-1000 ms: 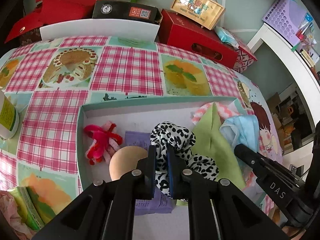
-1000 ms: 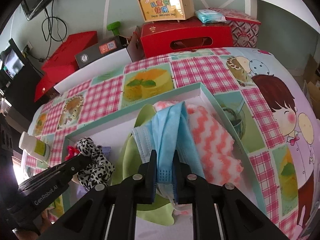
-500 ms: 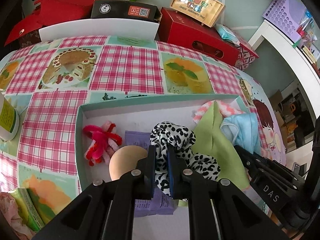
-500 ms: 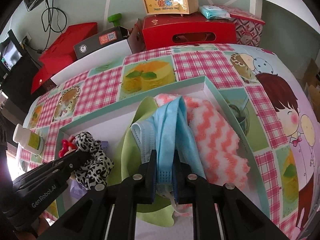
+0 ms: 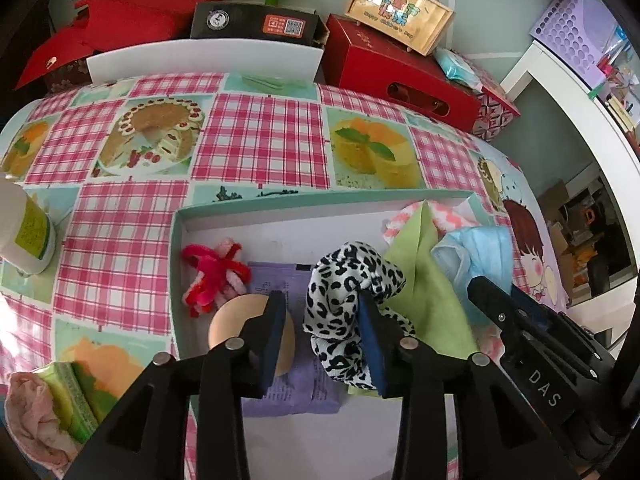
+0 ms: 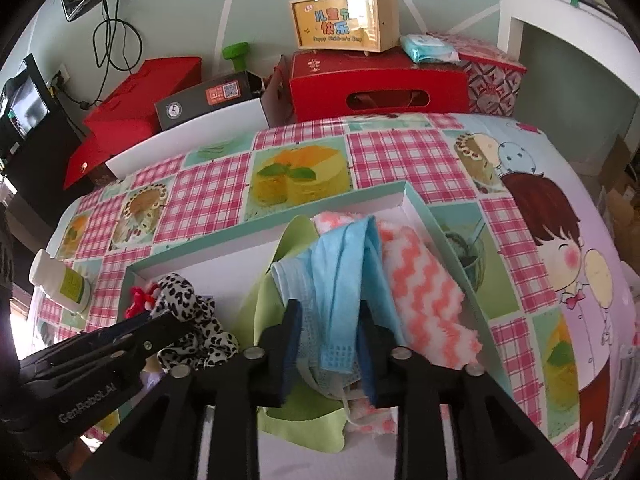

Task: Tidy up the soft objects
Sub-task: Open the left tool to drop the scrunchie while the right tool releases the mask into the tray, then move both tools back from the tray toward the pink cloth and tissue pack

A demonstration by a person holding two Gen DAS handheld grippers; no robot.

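A leopard-print scrunchie (image 5: 344, 304) stands in the white box with a teal rim (image 5: 320, 200). My left gripper (image 5: 322, 330) straddles it with its jaws opening; the scrunchie leans on the right pad and is clear of the left one. A blue face mask (image 6: 340, 276) lies draped over a green cloth (image 6: 280, 308) and a pink zigzag cloth (image 6: 424, 300) at the box's right end. My right gripper (image 6: 330, 344) is around the mask, jaws opening, the mask loose between the pads.
Also in the box are a red-and-pink pipe-cleaner bundle (image 5: 214, 276), a wooden ball (image 5: 236, 320) and a purple packet (image 5: 288, 392). A white bottle (image 5: 24, 236) stands at the left on the checked tablecloth. Red boxes (image 5: 400, 76) line the back edge.
Both grippers have parted their jaws. The left one has let go of the scrunchie and the right one of the blue mask. Neither hand has shifted.
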